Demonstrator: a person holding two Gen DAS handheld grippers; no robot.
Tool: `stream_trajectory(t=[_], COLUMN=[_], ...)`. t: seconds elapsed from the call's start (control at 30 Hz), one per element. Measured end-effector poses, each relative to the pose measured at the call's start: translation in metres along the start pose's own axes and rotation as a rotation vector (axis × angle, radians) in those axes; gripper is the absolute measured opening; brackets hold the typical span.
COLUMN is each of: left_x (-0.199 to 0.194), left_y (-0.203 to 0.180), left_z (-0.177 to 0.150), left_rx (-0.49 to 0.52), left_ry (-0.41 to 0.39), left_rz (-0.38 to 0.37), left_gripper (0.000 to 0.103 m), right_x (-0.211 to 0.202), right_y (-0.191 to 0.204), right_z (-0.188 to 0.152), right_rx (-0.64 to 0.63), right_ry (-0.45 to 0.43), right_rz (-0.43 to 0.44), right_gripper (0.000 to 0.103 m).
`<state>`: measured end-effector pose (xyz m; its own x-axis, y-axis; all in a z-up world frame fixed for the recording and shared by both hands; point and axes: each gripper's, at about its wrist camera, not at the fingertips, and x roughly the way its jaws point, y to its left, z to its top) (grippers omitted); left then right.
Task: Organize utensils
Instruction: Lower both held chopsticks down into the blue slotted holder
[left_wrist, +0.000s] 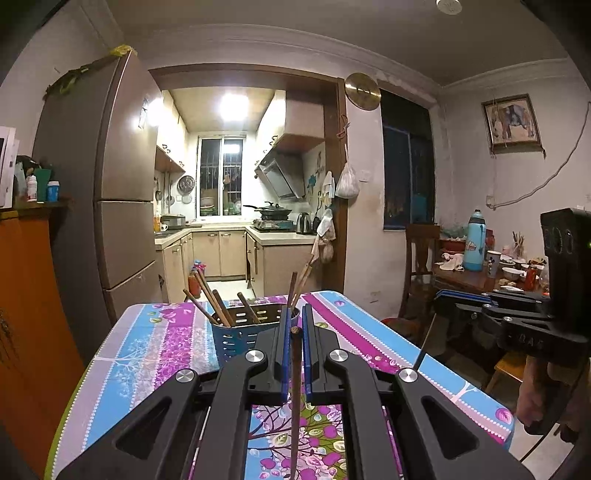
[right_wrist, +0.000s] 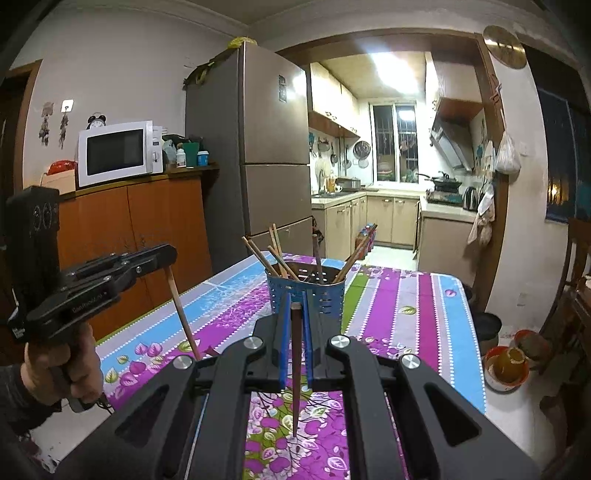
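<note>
A blue slotted utensil holder (left_wrist: 236, 338) (right_wrist: 306, 291) stands on the floral table (left_wrist: 162, 339) (right_wrist: 406, 310) with several wooden chopsticks (left_wrist: 210, 295) (right_wrist: 266, 258) leaning in it. My left gripper (left_wrist: 295, 325) is shut on a dark brown chopstick (left_wrist: 294, 398), held nearly upright just in front of the holder. From the right wrist view that gripper (right_wrist: 162, 258) shows at the left, its chopstick (right_wrist: 183, 314) hanging down to the table. My right gripper (right_wrist: 295, 306) is shut on another dark chopstick (right_wrist: 296, 369), point down, just before the holder. It appears in the left view (left_wrist: 454, 299) at the right.
A tall fridge (left_wrist: 107, 199) and an orange cabinet (right_wrist: 147, 229) with a microwave (right_wrist: 118, 153) stand left of the table. A kitchen doorway lies beyond. A cluttered dining table with a blue bottle (left_wrist: 474, 240) and a wooden chair stand to the right. Bowls (right_wrist: 506, 365) sit on the floor.
</note>
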<state>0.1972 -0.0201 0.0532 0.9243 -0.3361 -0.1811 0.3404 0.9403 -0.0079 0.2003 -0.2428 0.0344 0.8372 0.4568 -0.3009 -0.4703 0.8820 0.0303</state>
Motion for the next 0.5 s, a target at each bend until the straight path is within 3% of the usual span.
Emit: stream_trajectory(t=[0.5], left_x=[0.002], left_y=[0.02], left_z=[0.033], left_rx=[-0.028], left_ry=[-0.001], left_rz=[0.003], left_gripper=[0.007], right_x=[0.003], right_y=[0.017], right_z=[0.049], right_rx=[-0.023], right_ry=[0.031], right_rz=[0.017], right_gripper=[0.005])
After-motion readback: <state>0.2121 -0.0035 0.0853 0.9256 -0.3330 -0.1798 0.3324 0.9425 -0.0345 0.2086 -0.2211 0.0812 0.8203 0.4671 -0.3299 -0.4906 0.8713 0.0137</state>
